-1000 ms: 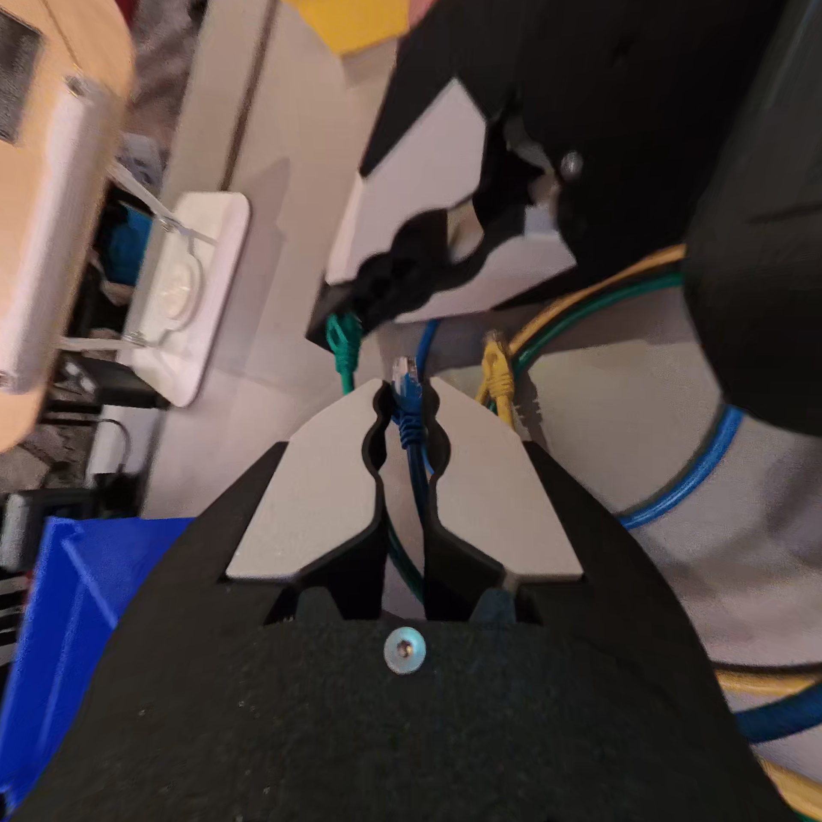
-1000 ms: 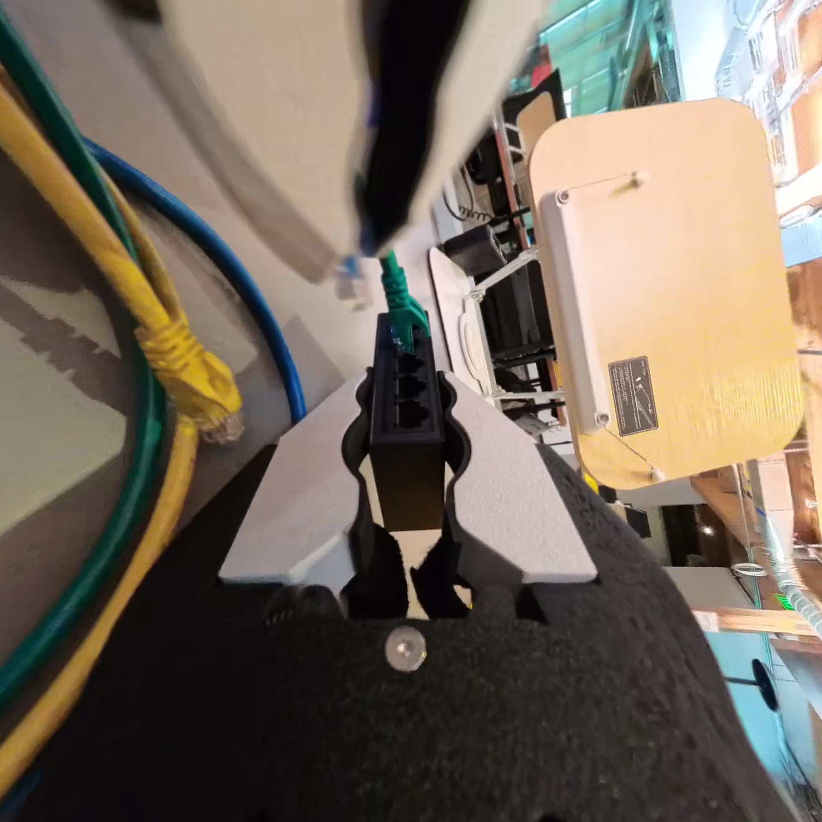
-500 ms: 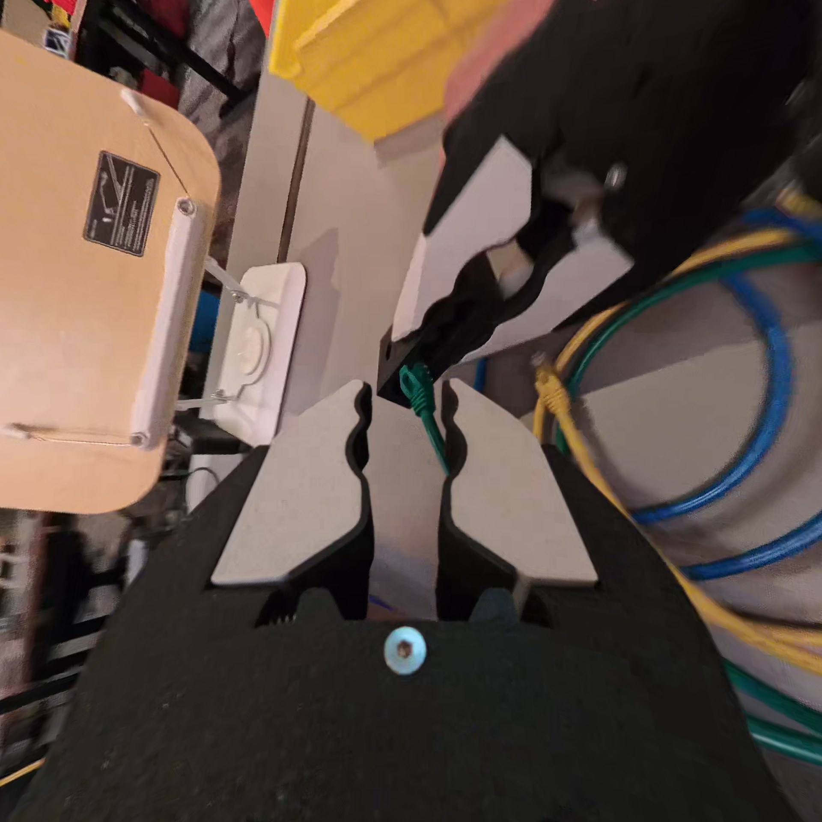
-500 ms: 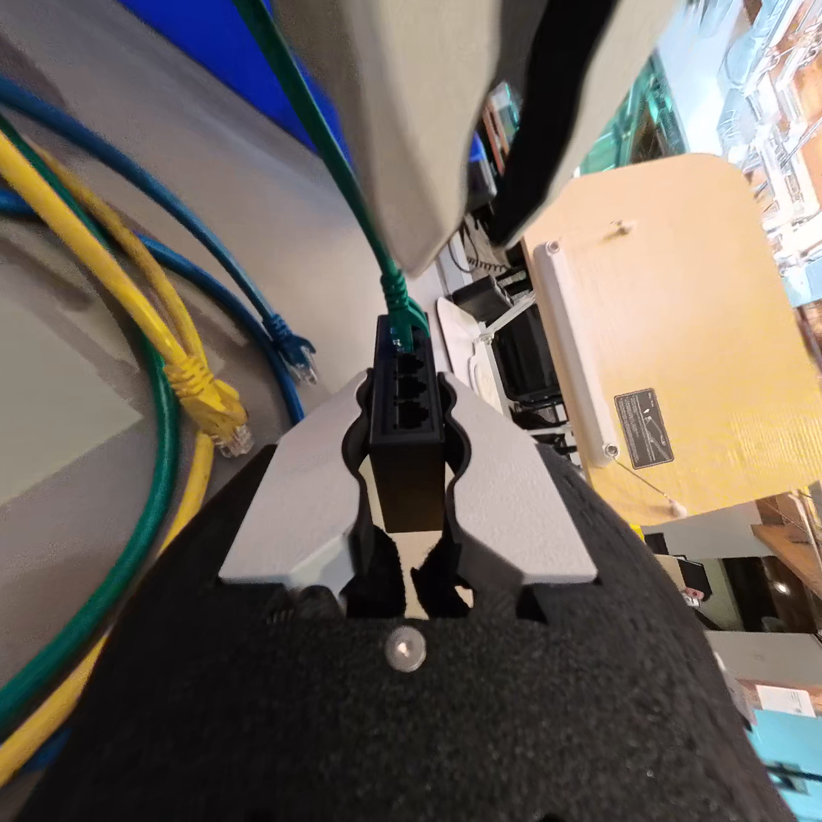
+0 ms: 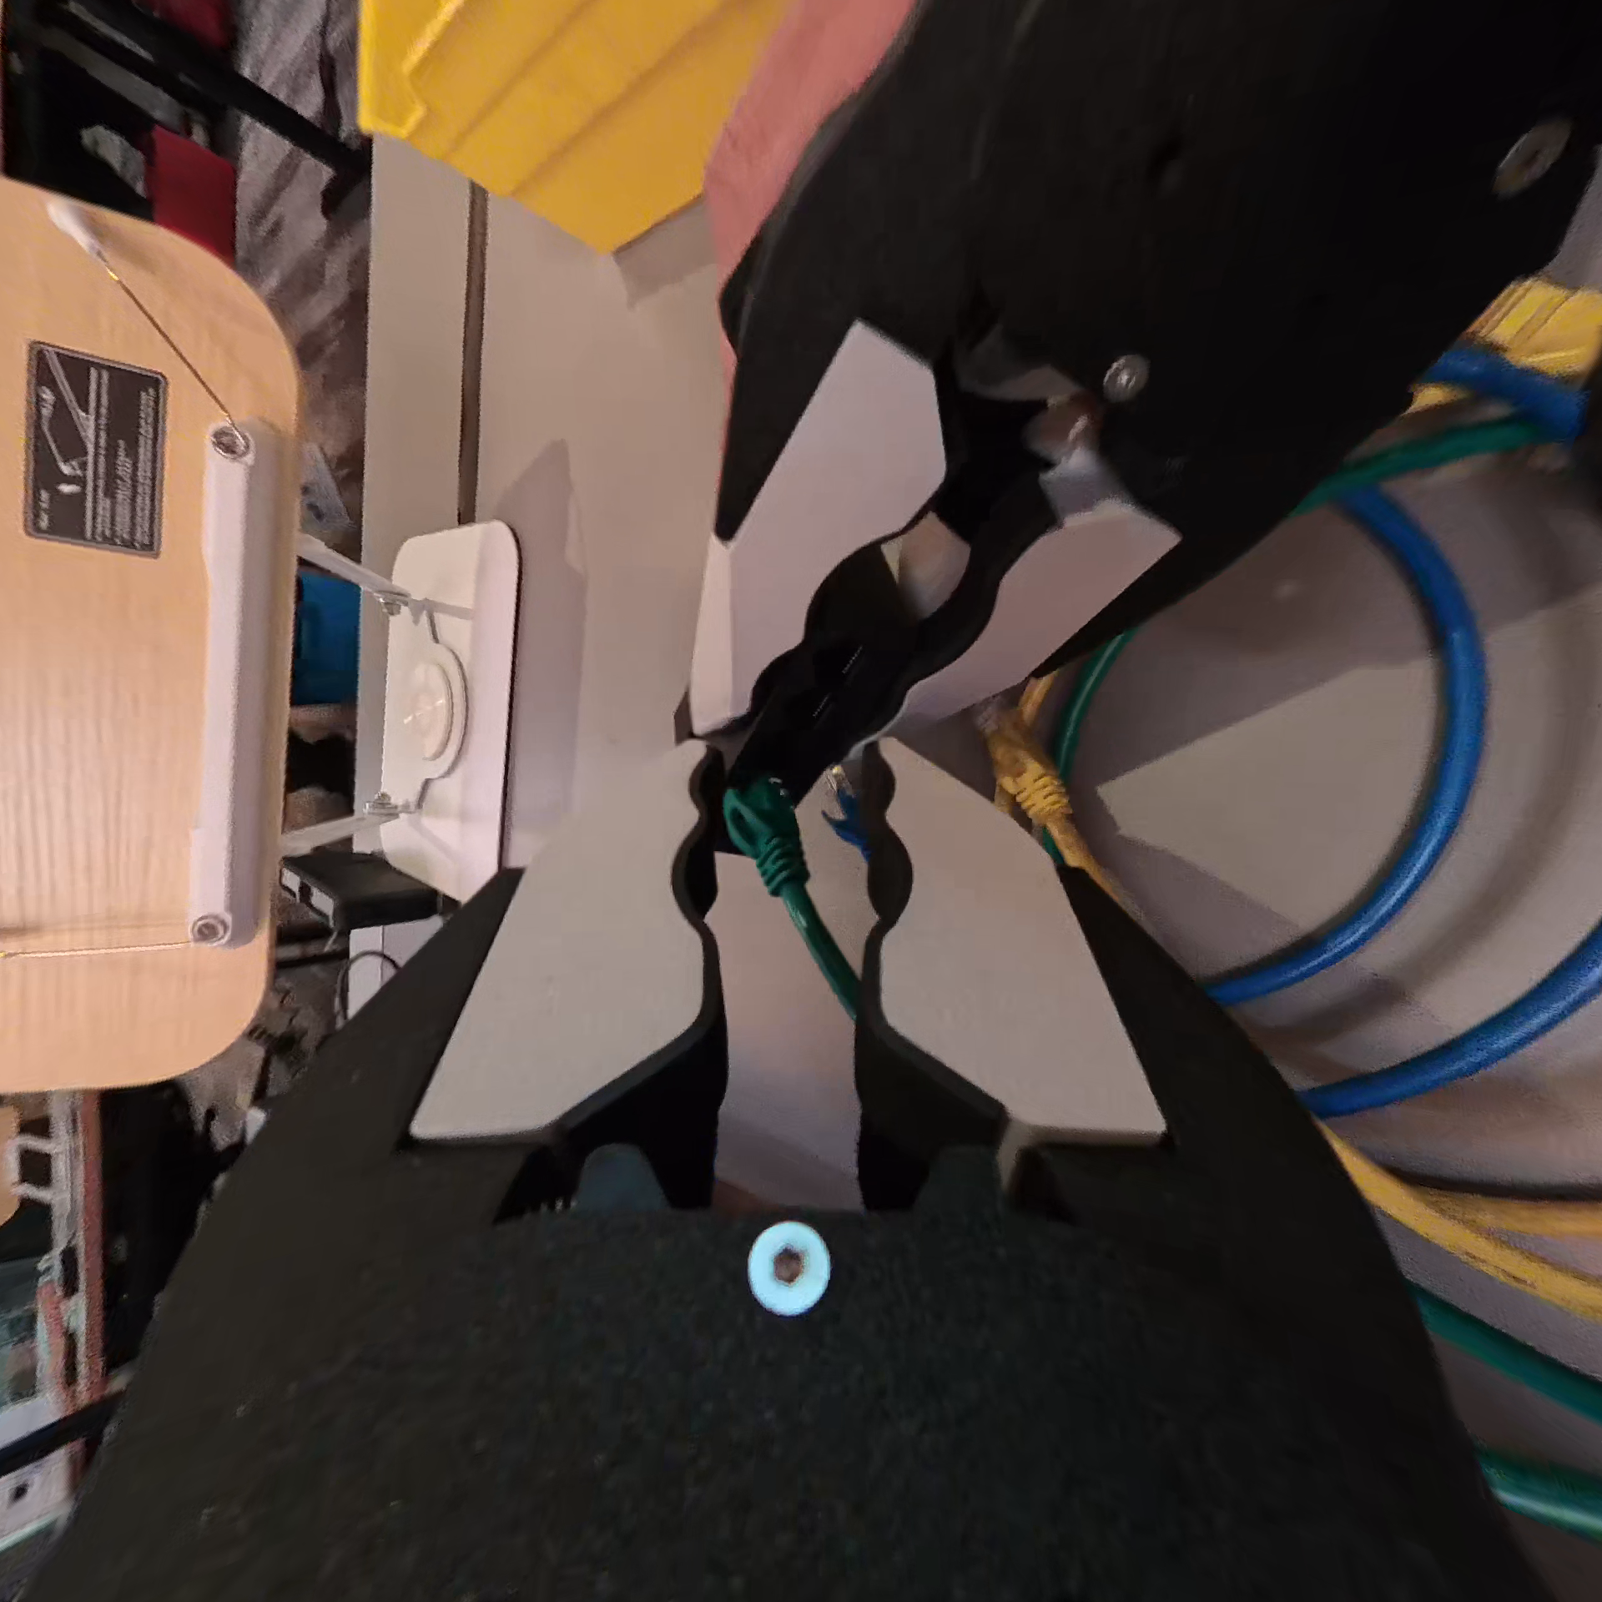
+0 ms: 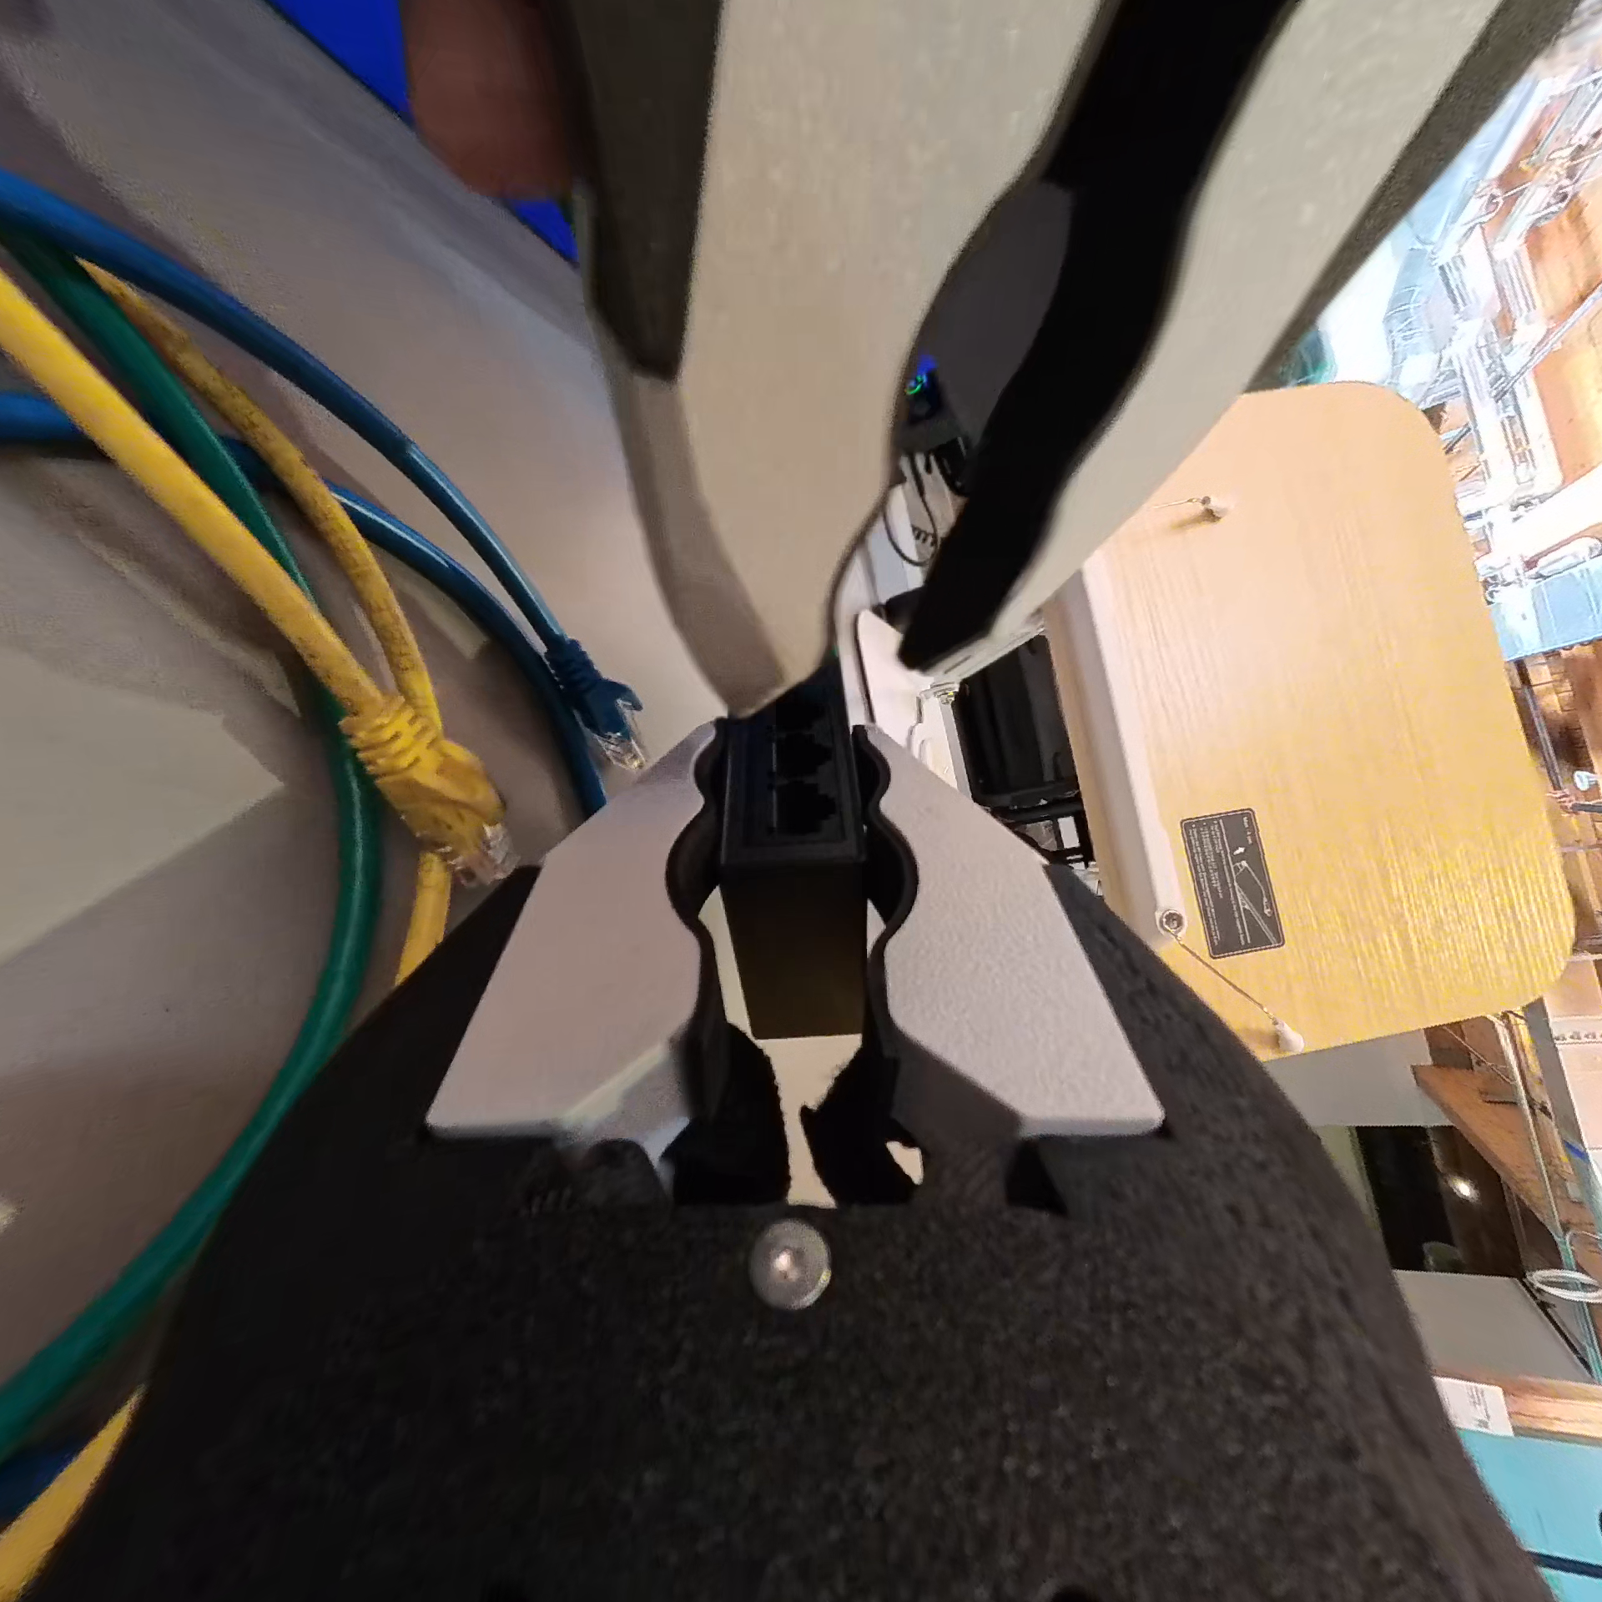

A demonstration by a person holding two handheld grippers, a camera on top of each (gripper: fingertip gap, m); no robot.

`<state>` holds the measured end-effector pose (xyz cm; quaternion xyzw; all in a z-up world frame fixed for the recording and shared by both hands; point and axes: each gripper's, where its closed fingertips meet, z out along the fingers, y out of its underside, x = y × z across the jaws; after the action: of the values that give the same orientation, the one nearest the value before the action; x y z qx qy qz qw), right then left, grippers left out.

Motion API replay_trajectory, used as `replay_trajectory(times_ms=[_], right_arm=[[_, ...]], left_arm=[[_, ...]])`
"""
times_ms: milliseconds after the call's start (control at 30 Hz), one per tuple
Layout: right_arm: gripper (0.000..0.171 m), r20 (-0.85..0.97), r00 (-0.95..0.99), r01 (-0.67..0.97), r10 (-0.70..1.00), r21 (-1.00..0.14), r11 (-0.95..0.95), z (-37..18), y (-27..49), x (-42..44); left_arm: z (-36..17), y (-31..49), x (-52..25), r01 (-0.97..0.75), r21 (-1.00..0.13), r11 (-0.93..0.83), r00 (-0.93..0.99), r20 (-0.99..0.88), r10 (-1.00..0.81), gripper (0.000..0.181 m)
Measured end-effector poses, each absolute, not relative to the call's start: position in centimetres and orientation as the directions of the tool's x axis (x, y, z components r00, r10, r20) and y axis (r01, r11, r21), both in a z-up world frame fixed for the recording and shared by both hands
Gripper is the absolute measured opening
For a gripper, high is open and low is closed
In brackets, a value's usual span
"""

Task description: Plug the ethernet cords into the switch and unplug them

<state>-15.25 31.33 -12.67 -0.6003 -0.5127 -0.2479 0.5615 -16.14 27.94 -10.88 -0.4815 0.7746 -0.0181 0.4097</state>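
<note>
My right gripper (image 6: 793, 780) is clamped on the black switch (image 6: 793, 875), which lies lengthwise between the fingers, its long axis running from 6 toward 12 o'clock in the right wrist view, with the port face turned toward the camera and up. Seen from the left wrist view, the switch (image 5: 823, 685) slants from about 1 o'clock down to 7 o'clock, and the right gripper (image 5: 832, 659) reaches in from the upper right.

The green cord (image 5: 780, 875) is plugged into the switch's lower end; its plug points toward 11 o'clock and the cable trails back toward 5 o'clock between my left gripper's (image 5: 791, 797) spread fingers. They touch nothing that I can make out. In the right wrist view the left gripper (image 6: 832, 676) comes down from 12 o'clock, one pale fingertip (image 6: 754, 624) right at the switch's far end.

The blue cord's (image 6: 598, 693) loose plug and the yellow cord's (image 6: 433, 780) plug lie on the grey table (image 6: 130, 780) at 9 o'clock, both pointing roughly toward 5 o'clock.
</note>
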Motion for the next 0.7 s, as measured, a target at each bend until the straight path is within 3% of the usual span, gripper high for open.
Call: replay_trajectory(times_ms=[300,533,700], right_arm=[[0.027,0.877,0.339,0.901,0.339,-0.407,0.152,-12.9,31.3,-15.2],[0.028,0.879,0.348,0.901,0.327,-0.41,0.144,-12.7,31.5,-14.9],[0.027,0.883,0.337,0.905,0.326,-0.399,0.145,-12.8,31.5,-14.9]], left_arm=[[-12.5,30.2,-16.2,-0.792,-0.316,0.522,-0.13,-0.749,-0.65,0.026],[-12.1,30.6,-16.5,-0.793,-0.347,0.501,-0.07,-0.764,-0.641,0.017],[-12.1,30.8,-16.5,-0.788,-0.357,0.503,-0.053,-0.773,-0.632,0.021]])
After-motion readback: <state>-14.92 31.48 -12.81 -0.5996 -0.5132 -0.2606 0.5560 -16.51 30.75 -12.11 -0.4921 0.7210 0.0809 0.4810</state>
